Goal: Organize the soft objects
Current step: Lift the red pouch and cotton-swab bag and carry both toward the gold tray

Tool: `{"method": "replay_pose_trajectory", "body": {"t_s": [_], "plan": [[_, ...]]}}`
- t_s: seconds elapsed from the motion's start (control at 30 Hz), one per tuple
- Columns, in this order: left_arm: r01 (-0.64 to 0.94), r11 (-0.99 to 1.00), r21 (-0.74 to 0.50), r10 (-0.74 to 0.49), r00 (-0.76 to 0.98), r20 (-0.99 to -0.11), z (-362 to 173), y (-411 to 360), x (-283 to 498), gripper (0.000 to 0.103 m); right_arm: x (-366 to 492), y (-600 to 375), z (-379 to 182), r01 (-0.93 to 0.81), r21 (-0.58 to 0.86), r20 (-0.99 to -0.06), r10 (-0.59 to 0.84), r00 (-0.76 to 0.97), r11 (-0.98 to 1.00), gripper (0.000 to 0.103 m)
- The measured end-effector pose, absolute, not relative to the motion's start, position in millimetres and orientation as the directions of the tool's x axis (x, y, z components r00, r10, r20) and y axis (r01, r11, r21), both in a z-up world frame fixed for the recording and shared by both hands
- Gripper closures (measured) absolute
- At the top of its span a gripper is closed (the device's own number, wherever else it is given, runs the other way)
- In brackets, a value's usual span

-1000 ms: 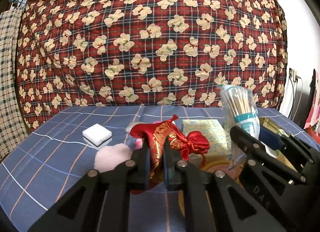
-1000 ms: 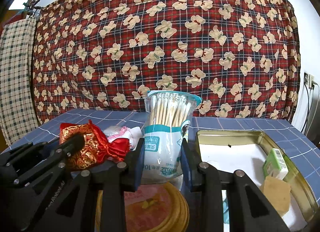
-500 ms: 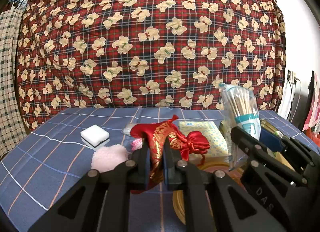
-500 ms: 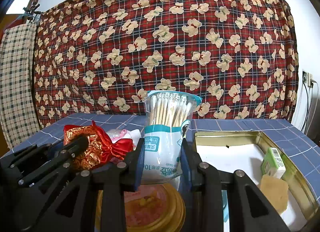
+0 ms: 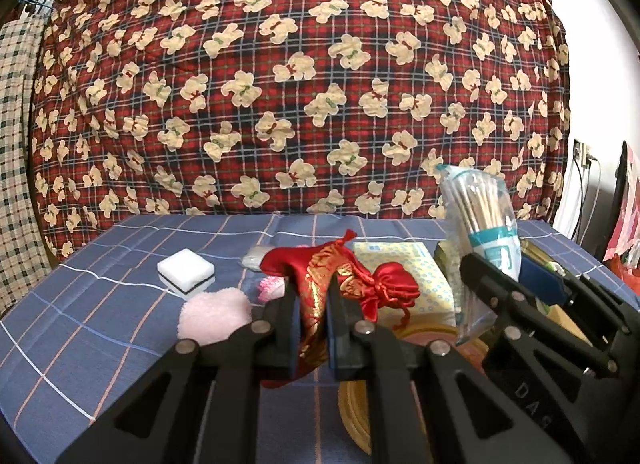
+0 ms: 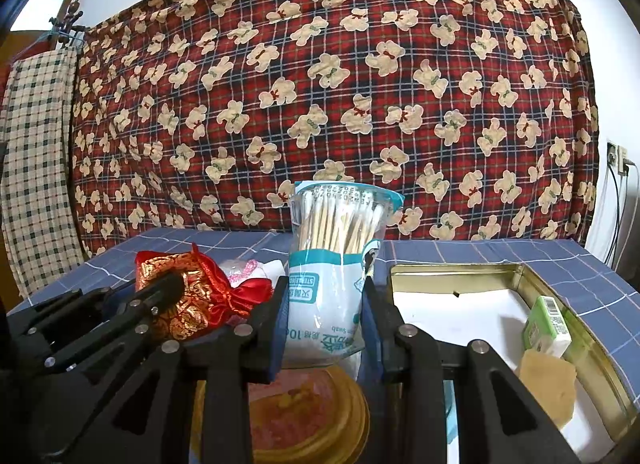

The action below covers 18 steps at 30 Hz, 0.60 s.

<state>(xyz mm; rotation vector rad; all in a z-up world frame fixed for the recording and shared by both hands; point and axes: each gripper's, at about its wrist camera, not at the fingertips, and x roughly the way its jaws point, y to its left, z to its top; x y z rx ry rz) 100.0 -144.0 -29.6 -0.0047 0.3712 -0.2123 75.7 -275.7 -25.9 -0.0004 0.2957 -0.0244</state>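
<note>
My left gripper (image 5: 313, 304) is shut on a red and gold drawstring pouch (image 5: 344, 280), held above the blue checked tablecloth (image 5: 100, 328). My right gripper (image 6: 325, 296) is shut on a clear bag of cotton swabs (image 6: 336, 260), held upright; the same bag (image 5: 480, 236) and the right gripper's black fingers (image 5: 500, 296) show at the right of the left wrist view. The pouch (image 6: 188, 296) and the left gripper's fingers (image 6: 160, 292) appear at the left of the right wrist view. A gold rectangular tin (image 6: 600, 348) lies open to the right of the swabs.
On the cloth lie a pink fluffy pad (image 5: 212, 316), a white sponge block (image 5: 185, 268) and a yellow patterned tissue pack (image 5: 404, 260). A round gold lid (image 6: 320, 420) sits below the grippers. The tin holds a green packet (image 6: 546, 324) and a tan sponge (image 6: 548, 380). A red bear-print blanket (image 5: 300, 84) hangs behind.
Both grippers keep their holds and have hardly moved. The views have tilted a little, so the table and the things on it sit slightly lower in the frames than a second ago.
</note>
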Motion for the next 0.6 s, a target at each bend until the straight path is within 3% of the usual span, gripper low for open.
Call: {"method": "replay_pose_trajectory", "body": {"t_s": [0.6], "plan": [[0.297,0.951,-0.082,-0.306,0.875,-0.376,0,-170,99,0.095,60,-299,-4,0.011,0.030,-0.269,-0.003,0.963,0.999,0.067]]}}
